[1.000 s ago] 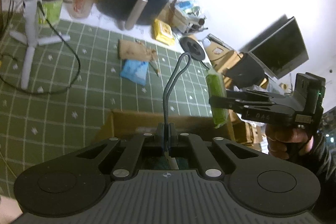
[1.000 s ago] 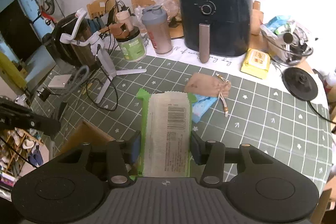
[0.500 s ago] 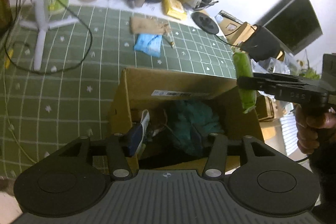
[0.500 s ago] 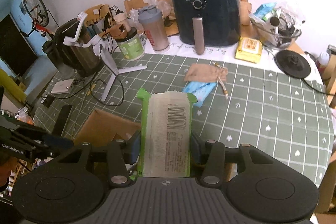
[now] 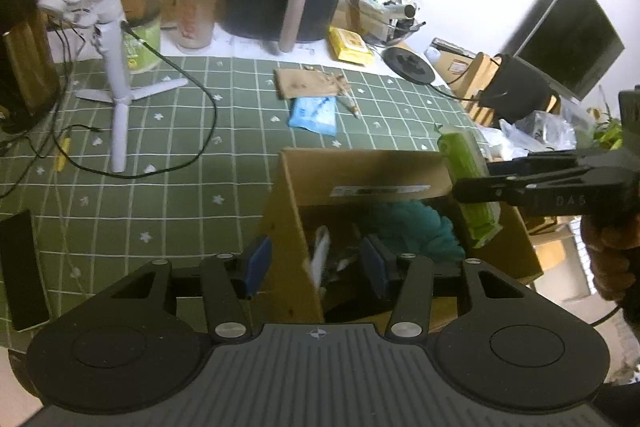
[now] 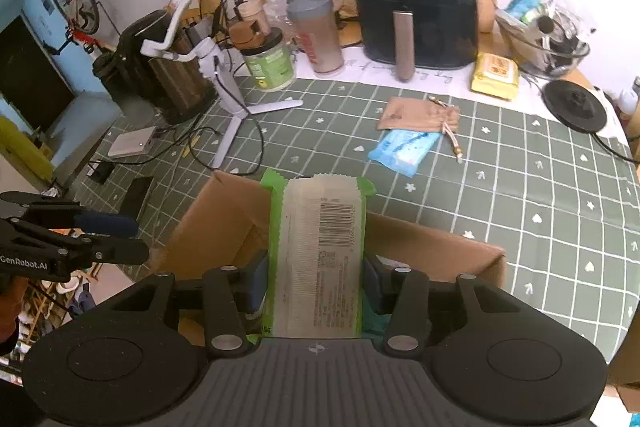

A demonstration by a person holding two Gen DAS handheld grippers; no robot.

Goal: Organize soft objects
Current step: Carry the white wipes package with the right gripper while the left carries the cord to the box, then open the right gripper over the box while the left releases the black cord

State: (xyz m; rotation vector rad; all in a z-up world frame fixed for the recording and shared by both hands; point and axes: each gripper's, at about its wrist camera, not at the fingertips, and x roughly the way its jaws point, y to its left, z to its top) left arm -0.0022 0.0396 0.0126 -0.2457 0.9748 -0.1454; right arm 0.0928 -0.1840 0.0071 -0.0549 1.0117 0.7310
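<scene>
Your left tongs [image 5: 316, 263] have just let go: a second ago they were pinched on a dark cord loop, and now their pads stand apart over the near left corner of the cardboard box [image 5: 304, 187], straddling its wall with nothing gripped. The cord seems to have dropped inside the box, though the blur there keeps you from being sure. That settles one soft item and frees this hand for the next.

Your right tongs [image 6: 316, 279] are clamped on the green packet [image 6: 320, 251], barcode side up, and have carried it from above the tabletop [image 6: 520, 187] to a spot over the box. It is not yet released, so lowering it in is likely your next step.

The left view looks into the box, where a teal fluffy thing [image 5: 412, 227] lies against the far wall with a white-and-dark item just beside it; the right view hides that interior behind the packet. The right view shows the packet's printed face. Both show what remains beyond the box: a blue tissue pack [image 6: 404, 151] and, touching it on the far side, a brown drawstring pouch [image 6: 416, 115].
</scene>
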